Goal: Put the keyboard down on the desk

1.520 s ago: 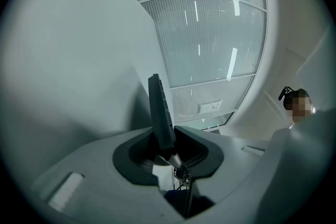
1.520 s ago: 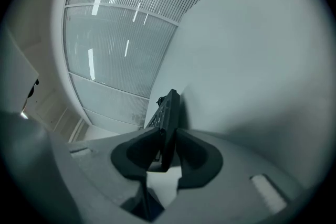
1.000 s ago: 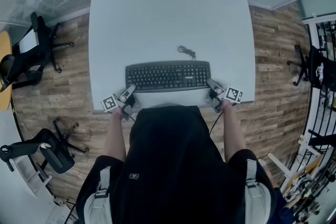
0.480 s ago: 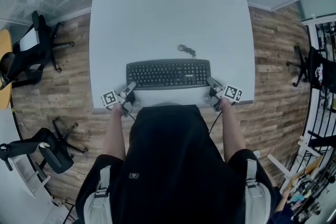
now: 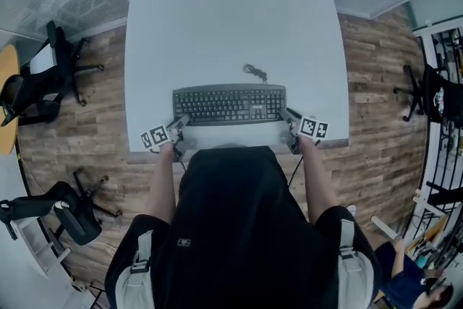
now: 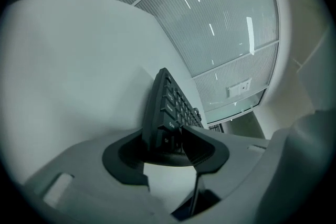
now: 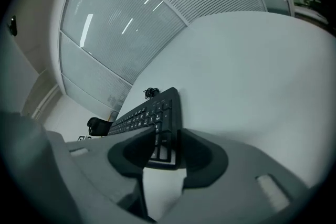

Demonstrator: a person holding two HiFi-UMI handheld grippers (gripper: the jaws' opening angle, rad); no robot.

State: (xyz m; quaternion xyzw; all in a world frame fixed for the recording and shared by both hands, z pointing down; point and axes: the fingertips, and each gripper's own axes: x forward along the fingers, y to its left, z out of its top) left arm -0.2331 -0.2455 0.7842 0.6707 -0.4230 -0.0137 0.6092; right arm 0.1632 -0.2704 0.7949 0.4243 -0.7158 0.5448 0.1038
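The black keyboard [image 5: 230, 104] lies flat on the white desk [image 5: 231, 18], close to its front edge, with its coiled cable [image 5: 255, 71] just behind it. My left gripper [image 5: 181, 121] is at the keyboard's left end and my right gripper [image 5: 287, 116] at its right end. In the left gripper view that end of the keyboard [image 6: 168, 107] stands between the jaws of the left gripper [image 6: 168, 144]; they are opening, with a gap beside it. In the right gripper view the right gripper [image 7: 168, 152] likewise straddles the keyboard [image 7: 152, 113], its jaws opening.
Black office chairs stand on the wood floor at the left [image 5: 43, 76], lower left [image 5: 69, 210] and right [image 5: 430, 94]. The desk's front edge runs just under both grippers. Ribbed glass partitions [image 7: 121, 18] stand behind the desk.
The keyboard stays in the same spot near the desk's front edge. Both grippers remain at its ends, shifted only slightly.
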